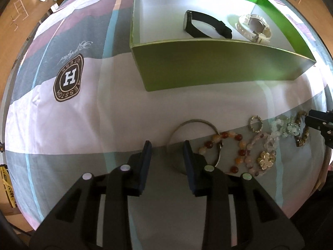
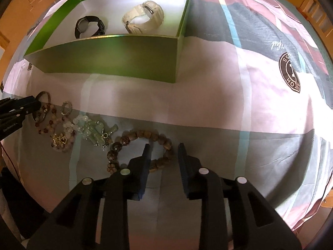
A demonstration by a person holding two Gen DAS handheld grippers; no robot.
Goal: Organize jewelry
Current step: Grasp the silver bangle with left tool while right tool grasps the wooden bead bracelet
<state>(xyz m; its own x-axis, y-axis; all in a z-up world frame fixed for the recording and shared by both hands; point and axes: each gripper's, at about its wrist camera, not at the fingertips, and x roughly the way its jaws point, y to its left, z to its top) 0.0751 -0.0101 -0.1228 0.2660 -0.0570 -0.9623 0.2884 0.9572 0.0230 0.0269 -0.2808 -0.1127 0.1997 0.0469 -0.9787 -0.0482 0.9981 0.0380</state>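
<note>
Left wrist view: the left tongs (image 1: 167,145) point steeply down at the bed sheet (image 1: 83,125), jaws narrowed with the rim of the silver bangle (image 1: 194,123) between them, though I cannot see the pads pressing it yet. I'd judge the bangle is the pick, since it lies at the near end of the row and is stiff enough to pinch by its rim.

From the right wrist, the right tongs (image 2: 164,148) stand likewise narrow, straddling the far side of the brown bead bracelet (image 2: 145,134), not visibly clamped.

The rest of the jewelry, the amber bead bracelet (image 1: 229,143) and the pale green beads (image 2: 91,129), lies between the two.

The green box (image 1: 208,66) sits just beyond, open-topped, with the black watch (image 1: 199,24) and white watch (image 1: 252,26) already inside.
</note>
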